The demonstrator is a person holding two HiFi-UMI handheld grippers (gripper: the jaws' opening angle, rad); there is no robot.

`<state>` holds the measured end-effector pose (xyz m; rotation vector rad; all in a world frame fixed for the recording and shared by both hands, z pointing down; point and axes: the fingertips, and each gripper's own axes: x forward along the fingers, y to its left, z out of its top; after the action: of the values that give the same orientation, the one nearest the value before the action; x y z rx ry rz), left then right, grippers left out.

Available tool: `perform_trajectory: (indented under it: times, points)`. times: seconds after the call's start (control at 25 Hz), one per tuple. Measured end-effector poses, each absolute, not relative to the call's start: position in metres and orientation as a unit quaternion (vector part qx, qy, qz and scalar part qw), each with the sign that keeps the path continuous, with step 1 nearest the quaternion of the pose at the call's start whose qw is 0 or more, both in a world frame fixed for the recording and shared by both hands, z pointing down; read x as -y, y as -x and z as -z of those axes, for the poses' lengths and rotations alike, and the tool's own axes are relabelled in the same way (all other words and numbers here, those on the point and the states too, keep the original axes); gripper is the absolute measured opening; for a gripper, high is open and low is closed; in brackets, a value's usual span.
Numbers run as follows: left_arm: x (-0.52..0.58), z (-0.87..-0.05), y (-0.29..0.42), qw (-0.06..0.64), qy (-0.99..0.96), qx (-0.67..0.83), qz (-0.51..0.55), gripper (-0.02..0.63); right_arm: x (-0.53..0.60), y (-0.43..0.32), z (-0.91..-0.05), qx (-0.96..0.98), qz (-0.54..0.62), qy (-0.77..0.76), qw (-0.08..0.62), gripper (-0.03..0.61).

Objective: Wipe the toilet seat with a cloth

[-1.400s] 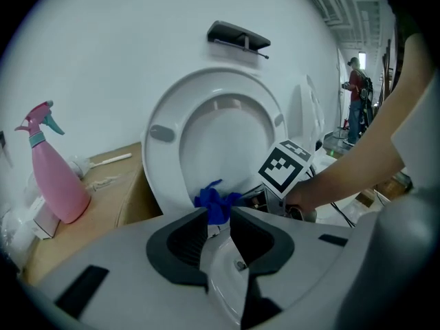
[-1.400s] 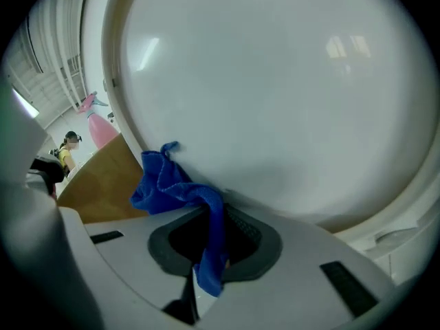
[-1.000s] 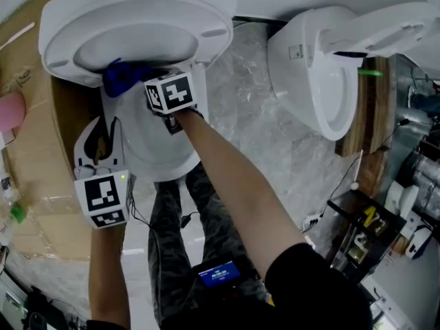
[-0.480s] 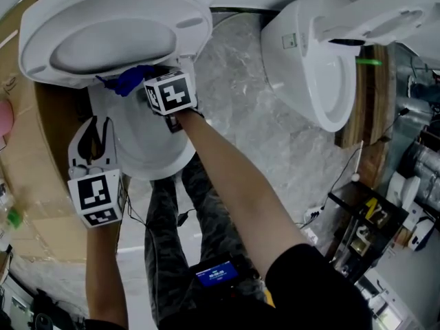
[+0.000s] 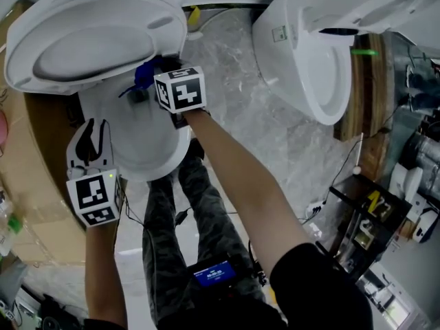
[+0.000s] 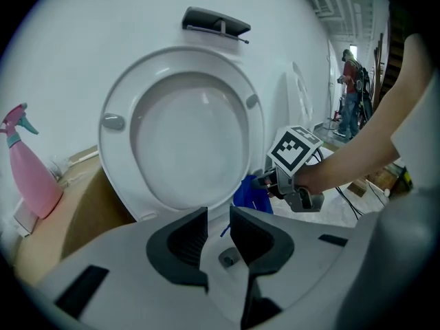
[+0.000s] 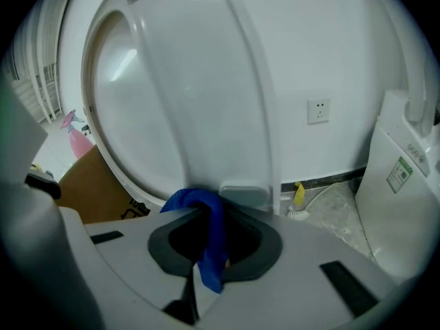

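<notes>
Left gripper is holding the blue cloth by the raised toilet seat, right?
No: the right gripper holds the blue cloth by the raised toilet seat, as the right gripper view shows. The left gripper is empty.

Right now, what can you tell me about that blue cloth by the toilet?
The blue cloth looks like soft fabric, bunched into a narrow fold. It is pinched between the jaws of the right hand-held gripper, one end hanging down. Its bunched top lies against the lower edge of the raised toilet seat, beside a small bumper.
</notes>
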<state>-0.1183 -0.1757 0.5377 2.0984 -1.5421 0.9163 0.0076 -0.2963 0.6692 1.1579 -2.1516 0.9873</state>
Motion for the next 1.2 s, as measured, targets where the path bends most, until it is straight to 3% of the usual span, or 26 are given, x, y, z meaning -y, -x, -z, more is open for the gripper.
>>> perform_trajectory:
  times: [1.2]
  points:
    - [0.170,-0.470,0.099,0.133,-0.776,0.540,-0.298,0.096,0.320,-0.053,-0.480,0.820,-0.289,-0.481,0.110,0.046]
